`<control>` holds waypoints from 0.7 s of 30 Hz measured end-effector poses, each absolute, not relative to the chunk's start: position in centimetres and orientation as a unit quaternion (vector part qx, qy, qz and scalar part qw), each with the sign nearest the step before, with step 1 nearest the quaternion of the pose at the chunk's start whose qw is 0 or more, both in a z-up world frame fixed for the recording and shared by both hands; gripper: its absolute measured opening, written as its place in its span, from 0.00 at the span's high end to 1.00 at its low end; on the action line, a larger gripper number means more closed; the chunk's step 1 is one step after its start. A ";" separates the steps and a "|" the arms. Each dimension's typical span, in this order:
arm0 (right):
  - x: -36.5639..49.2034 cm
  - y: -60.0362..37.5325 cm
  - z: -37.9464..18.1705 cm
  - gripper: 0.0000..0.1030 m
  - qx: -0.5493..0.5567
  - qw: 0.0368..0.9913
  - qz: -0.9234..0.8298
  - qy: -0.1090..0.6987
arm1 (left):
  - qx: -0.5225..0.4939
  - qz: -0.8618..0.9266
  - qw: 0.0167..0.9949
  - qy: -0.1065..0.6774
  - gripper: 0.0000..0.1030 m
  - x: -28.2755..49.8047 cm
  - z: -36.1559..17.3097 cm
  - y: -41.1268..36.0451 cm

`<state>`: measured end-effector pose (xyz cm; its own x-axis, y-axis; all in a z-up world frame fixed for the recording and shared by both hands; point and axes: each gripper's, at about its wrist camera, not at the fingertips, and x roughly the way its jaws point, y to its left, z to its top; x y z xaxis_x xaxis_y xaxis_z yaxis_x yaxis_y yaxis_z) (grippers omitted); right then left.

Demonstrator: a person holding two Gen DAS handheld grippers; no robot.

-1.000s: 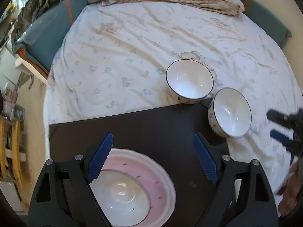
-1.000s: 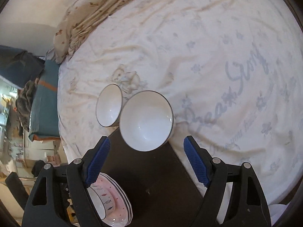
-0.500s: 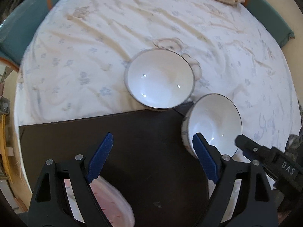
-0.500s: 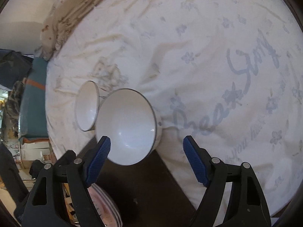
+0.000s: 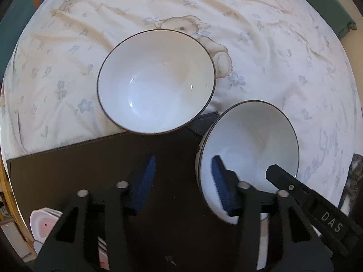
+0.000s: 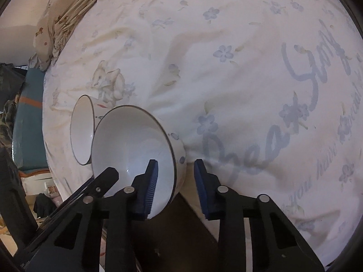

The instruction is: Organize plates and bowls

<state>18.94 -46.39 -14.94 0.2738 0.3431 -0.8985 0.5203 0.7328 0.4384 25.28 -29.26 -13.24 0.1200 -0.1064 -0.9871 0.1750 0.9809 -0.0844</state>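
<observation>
Two white bowls with dark rims lie on a flowered bedsheet at the edge of a dark mat [image 5: 109, 158]. The far bowl [image 5: 156, 81] sits upright and untouched. The near bowl [image 5: 254, 140] is tilted. My left gripper [image 5: 183, 181] straddles its left rim, one pad inside and the other over the mat, and its jaws are closing with a gap still showing. My right gripper [image 6: 175, 181] straddles the same bowl [image 6: 129, 149] at its right rim, one pad inside, one outside. Its jaws are closing too, and the pads stay off the wall.
A pink-patterned plate stack [image 5: 43, 224] sits at the mat's near left corner. A crumpled striped blanket [image 6: 63, 6] lies at the far end of the bed. The sheet [image 6: 249, 68] to the right is soft and wrinkled. Teal bed edging [image 6: 27, 117] borders the left.
Both grippers came down onto the near bowl and their jaws narrowed around its rim. The left one shifted right, away from the pink plates. The bowl tilted more.
</observation>
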 end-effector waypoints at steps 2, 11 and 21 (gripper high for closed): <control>19.0 -46.4 -15.1 0.77 0.362 0.712 -0.061 0.599 | 0.025 -0.101 0.746 0.658 0.77 25.5 -13.5 -29.5; 19.3 -46.2 -16.0 0.84 0.355 0.706 -0.056 0.610 | 0.025 -0.130 0.730 0.671 0.92 25.4 -14.3 -30.3; 19.0 -45.1 -15.4 0.85 0.348 0.704 -0.042 0.618 | 0.028 -0.123 0.740 0.660 0.92 24.0 -12.5 -28.8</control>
